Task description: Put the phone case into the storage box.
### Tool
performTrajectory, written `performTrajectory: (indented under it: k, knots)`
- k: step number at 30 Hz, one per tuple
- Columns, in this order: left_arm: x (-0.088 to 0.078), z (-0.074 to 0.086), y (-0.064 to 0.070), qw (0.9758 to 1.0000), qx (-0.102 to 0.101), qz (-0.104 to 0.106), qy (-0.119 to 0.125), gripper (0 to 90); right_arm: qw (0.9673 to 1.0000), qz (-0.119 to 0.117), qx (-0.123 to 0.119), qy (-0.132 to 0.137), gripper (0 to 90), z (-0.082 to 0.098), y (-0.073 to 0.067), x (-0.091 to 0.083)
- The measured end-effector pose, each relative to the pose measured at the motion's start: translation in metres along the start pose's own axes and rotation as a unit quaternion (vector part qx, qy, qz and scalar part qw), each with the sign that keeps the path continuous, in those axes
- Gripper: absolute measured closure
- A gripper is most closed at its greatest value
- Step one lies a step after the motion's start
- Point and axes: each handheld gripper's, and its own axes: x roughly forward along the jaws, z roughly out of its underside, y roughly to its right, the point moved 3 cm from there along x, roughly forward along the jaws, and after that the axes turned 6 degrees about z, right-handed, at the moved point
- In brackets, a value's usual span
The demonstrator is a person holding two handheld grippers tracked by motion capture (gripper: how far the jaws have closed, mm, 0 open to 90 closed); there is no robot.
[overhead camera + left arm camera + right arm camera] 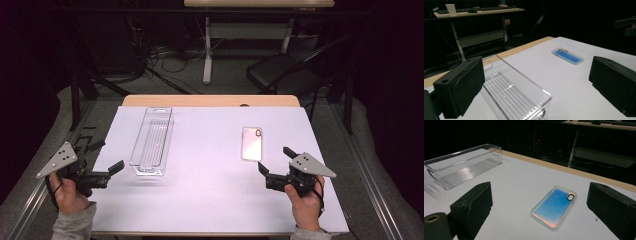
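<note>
A clear plastic bin (pixel 151 141) lies lengthwise on the white table (pixel 210 200), left of centre, and it is empty. A translucent phone case (pixel 251 143) lies flat to the right of centre. My left gripper (pixel 106 156) is held at the table's left edge, open, with its jaws pointing toward the bin's near end (pixel 524 100). My right gripper (pixel 275 160) hovers just below the phone case (pixel 554 206), open with nothing between its jaws. The case appears further off in the left gripper view (pixel 567 55).
A wooden strip (pixel 210 100) edges the table's far side. Behind it stand a folding chair (pixel 285 72), a desk leg (pixel 207 50) and floor cables. A desk with a cup (pixel 451 10) and keyboard sits far back in the left gripper view.
</note>
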Motion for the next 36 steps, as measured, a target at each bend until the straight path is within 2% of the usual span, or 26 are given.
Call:
performTrajectory:
  k: [10,13,18,21,24,28,33,36]
  knots:
    - [0.005,0.000,0.000,1.0000,-0.001,0.006,-0.004,0.5,0.9999,0.004,0.005,-0.016,6.2,0.003,0.002,0.000]
    - [0.007,0.001,-0.001,0.9999,-0.004,0.001,-0.015,0.5,0.9997,0.005,0.006,-0.025,5.9,0.004,0.003,0.001]
    - [0.009,-0.001,-0.003,0.9997,-0.015,-0.004,-0.017,0.5,0.9990,0.005,0.009,-0.045,4.3,0.002,0.005,0.006]
    - [0.011,-0.003,-0.004,0.9996,-0.022,0.000,-0.019,0.5,0.9985,0.008,0.014,-0.053,3.1,-0.002,0.008,0.009]
    - [0.016,-0.005,-0.008,0.9992,-0.023,-0.010,-0.032,0.5,0.9981,0.010,0.014,-0.058,2.8,-0.004,0.010,0.012]
    - [0.024,-0.009,-0.017,0.9980,-0.028,-0.031,-0.048,0.6,0.9965,0.008,0.019,-0.081,2.7,-0.007,0.014,0.022]
    - [0.033,-0.015,-0.028,0.9974,-0.044,-0.038,-0.042,0.6,0.9947,0.005,0.031,-0.098,2.6,-0.018,0.018,0.032]
    - [0.039,-0.020,-0.032,0.9972,-0.046,-0.044,-0.041,0.6,0.9928,0.003,0.044,-0.111,3.3,-0.025,0.022,0.038]
